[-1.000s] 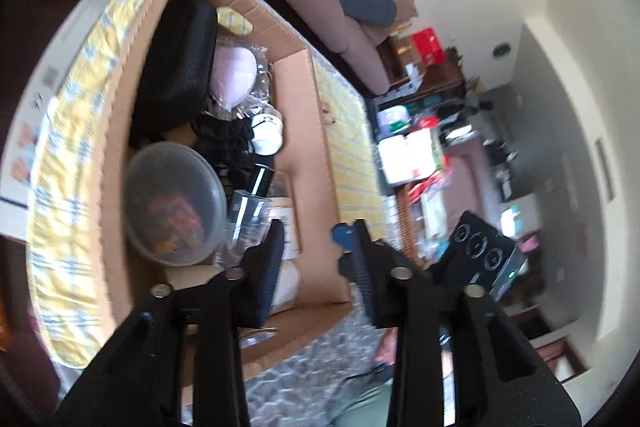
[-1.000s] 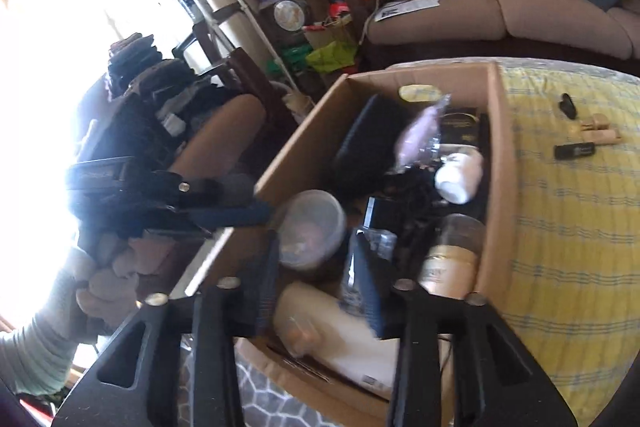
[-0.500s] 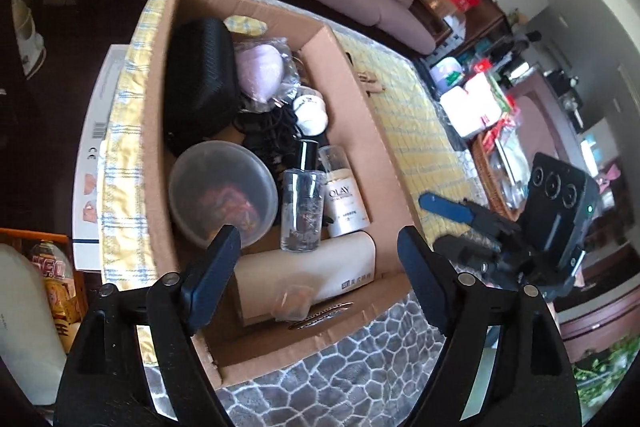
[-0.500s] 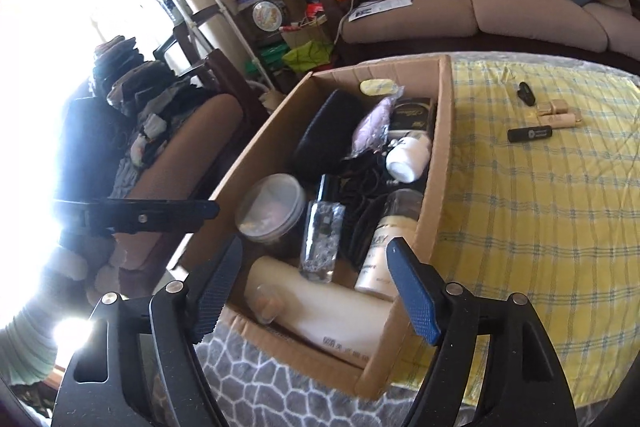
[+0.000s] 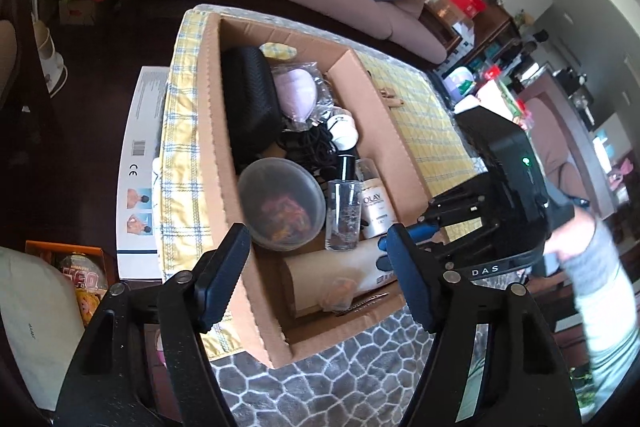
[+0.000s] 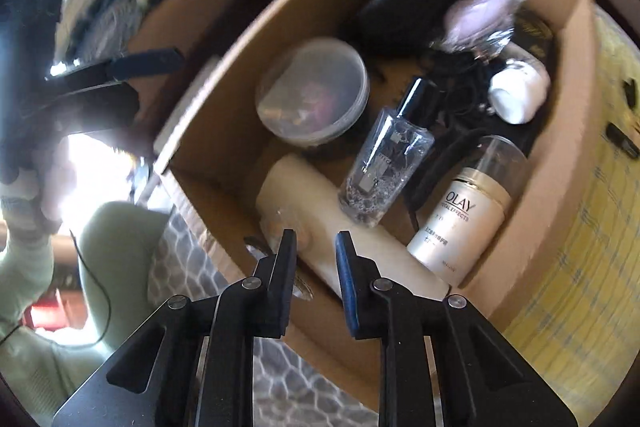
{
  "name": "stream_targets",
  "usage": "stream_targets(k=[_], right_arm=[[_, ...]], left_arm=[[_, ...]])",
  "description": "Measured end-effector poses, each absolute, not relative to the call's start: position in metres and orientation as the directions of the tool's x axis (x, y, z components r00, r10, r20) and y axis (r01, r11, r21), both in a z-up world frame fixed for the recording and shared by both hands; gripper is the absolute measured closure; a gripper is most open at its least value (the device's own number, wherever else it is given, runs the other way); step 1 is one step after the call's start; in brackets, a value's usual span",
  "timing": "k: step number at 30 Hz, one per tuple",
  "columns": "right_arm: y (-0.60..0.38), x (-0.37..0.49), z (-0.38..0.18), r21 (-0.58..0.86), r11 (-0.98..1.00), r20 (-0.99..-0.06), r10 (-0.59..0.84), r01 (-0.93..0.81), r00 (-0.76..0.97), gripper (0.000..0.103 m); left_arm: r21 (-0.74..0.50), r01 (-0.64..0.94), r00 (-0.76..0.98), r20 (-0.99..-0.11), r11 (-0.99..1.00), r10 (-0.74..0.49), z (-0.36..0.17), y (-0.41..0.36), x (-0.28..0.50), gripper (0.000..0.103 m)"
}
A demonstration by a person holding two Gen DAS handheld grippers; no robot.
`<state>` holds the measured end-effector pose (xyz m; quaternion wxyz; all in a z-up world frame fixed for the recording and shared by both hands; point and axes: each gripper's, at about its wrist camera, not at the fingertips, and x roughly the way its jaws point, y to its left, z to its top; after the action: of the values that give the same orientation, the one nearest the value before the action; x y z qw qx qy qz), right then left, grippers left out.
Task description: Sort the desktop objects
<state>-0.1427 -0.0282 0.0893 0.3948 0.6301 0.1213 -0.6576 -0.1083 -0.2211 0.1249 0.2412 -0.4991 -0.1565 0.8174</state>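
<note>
You face a matt brown cardboard box (image 6: 576, 75). Inside it: 1 clear glossy spray bottle (image 6: 384, 163), 1 frosted plastic tub (image 6: 312, 91), 1 pearly smooth Olay bottle (image 6: 468, 215), 1 textured black case (image 5: 248, 99). The yellow cloth (image 5: 180, 155) looks woven.

- Cardboard box (image 5: 304, 341): open top, entry from above only; walls block the sides.
- Floor of box crowded: round tub (image 6: 313, 91), clear bottle (image 6: 386, 163), cream bottle (image 6: 466, 211), beige roll (image 6: 320, 211) lie close together, narrow gaps between.
- Black case (image 5: 250, 107) and tangled cords (image 5: 316, 143) fill the far end.
- Yellow cloth (image 5: 424, 115) beside the box lies mostly bare.
</note>
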Motion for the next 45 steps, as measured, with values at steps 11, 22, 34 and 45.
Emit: stream_targets(k=[11, 22, 34, 45], right_arm=[[-0.065, -0.147, 0.045, 0.33, -0.571, -0.937, -0.1, 0.752, 0.335, 0.081], [-0.09, -0.15, 0.046, 0.423, -0.559, -0.906, -0.274, 0.713, 0.322, 0.082], [-0.022, -0.146, 0.088, 0.455, -0.638, -0.85, -0.518, 0.621, 0.091, 0.053], [0.054, -0.123, 0.12, 0.383, -0.753, -0.825, -0.539, 0.535, -0.169, 0.013]], left_arm=[[-0.513, -0.262, -0.382, -0.723, -0.818, 0.576, 0.123, -0.22, -0.106, 0.036], [-0.519, -0.264, -0.387, -0.715, -0.813, 0.582, 0.13, -0.215, -0.102, 0.036], [-0.497, -0.261, -0.397, -0.726, -0.827, 0.562, 0.133, -0.205, -0.097, 0.026], [-0.437, -0.286, -0.386, -0.762, -0.853, 0.52, 0.136, -0.158, -0.097, 0.0]])
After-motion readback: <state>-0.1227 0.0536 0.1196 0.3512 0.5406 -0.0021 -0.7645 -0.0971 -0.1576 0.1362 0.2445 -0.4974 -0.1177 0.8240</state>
